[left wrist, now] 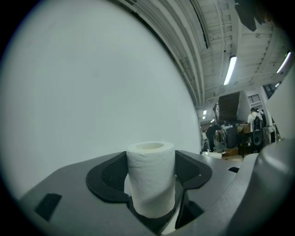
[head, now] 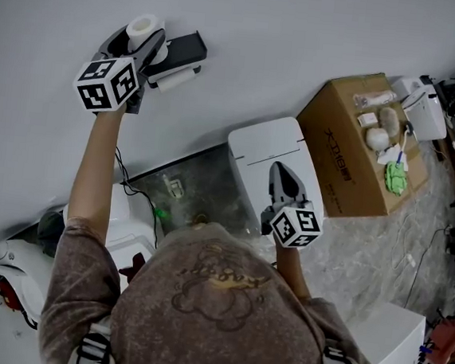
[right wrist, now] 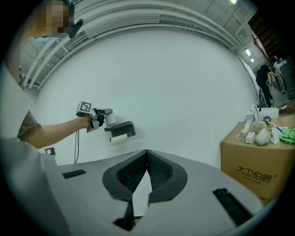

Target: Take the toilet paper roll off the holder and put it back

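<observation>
A white toilet paper roll (head: 143, 27) is clamped between the jaws of my left gripper (head: 150, 42), raised against the white wall just left of the black wall holder (head: 184, 51). A white bar (head: 178, 80) hangs under the holder's shelf. In the left gripper view the roll (left wrist: 151, 179) stands upright between the dark pads (left wrist: 107, 177), its hollow core facing up. My right gripper (head: 281, 173) hangs lower, over a white lid, jaws shut and empty. From the right gripper (right wrist: 146, 152) view, the holder (right wrist: 121, 129) and the left gripper (right wrist: 97, 116) show far off on the wall.
A white toilet tank lid (head: 255, 144) sits under the right gripper. A cardboard box (head: 349, 161) with several small items on top stands to the right. A metal panel (head: 191, 183) and cables lie lower left. People stand far off in the left gripper view.
</observation>
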Tool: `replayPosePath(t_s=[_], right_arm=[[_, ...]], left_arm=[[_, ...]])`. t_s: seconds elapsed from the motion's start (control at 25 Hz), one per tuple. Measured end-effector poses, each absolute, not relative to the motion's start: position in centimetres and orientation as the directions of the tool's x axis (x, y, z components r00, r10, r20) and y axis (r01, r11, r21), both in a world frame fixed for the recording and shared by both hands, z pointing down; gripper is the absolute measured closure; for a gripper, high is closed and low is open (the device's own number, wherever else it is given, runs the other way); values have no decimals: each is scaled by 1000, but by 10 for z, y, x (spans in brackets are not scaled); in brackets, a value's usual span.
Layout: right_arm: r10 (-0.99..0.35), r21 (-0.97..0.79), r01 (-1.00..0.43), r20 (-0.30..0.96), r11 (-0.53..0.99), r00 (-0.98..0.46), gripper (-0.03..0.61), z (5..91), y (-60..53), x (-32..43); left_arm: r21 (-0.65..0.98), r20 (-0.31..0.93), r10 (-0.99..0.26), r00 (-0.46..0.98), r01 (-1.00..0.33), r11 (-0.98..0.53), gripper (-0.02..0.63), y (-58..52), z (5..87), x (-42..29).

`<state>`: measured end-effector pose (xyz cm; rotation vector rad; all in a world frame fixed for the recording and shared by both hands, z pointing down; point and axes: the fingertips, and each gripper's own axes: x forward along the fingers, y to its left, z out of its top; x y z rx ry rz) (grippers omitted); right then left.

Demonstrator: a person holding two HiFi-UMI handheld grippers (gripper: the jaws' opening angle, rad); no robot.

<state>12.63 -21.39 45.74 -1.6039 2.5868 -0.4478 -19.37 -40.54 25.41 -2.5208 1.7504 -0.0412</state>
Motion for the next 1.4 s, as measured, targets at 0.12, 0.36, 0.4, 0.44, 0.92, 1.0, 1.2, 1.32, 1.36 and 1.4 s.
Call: replayPosePath(t_s=[0.12,0.36,0.4,0.44,0.92,1.0,1.2,1.32,1.36,1.4], right_arm=[[-884,-280,-865,98,416,-457,583,458,-214,124],[-886,-284,-867,102,409,-452,583,460,-214,124],[-887,-283,-868,103,408,-450,583,460,-213,125],[-888,-283,-869,103,406,-449,583,460,-213,125],[-888,-284,-869,106,404,-448,583,461,-212,128],[-886,-283,-868,105,408,-451,583,462,-211,126],[-883,-286,-864,103,415,-458,583,460,-211,122],[-883,-286,-864,103,414,-458,583,461,-211,122],[-883,-286,-864,104,414,-457,583,461,-211,122],[-884,-286,-865,104,413,-456,583,461,-211,122]], left_arm=[[-90,-3,-941,339,-937,-337,295,-408,262,-195],[-104,25,-946,322,-941,-323,295,-412,276,-198],[-103,24,-947,319,-942,-320,293,-412,277,-199],[-102,21,-948,316,-943,-317,293,-412,277,-199],[-118,36,-945,325,-938,-327,291,-412,271,-192],[-127,21,-946,324,-938,-324,291,-411,262,-192],[-143,-25,-941,338,-933,-331,291,-407,232,-187],[-153,-55,-932,357,-926,-346,291,-399,213,-181],[-159,-61,-928,367,-922,-354,291,-395,208,-178],[-162,-67,-923,379,-917,-365,291,-390,203,-175]])
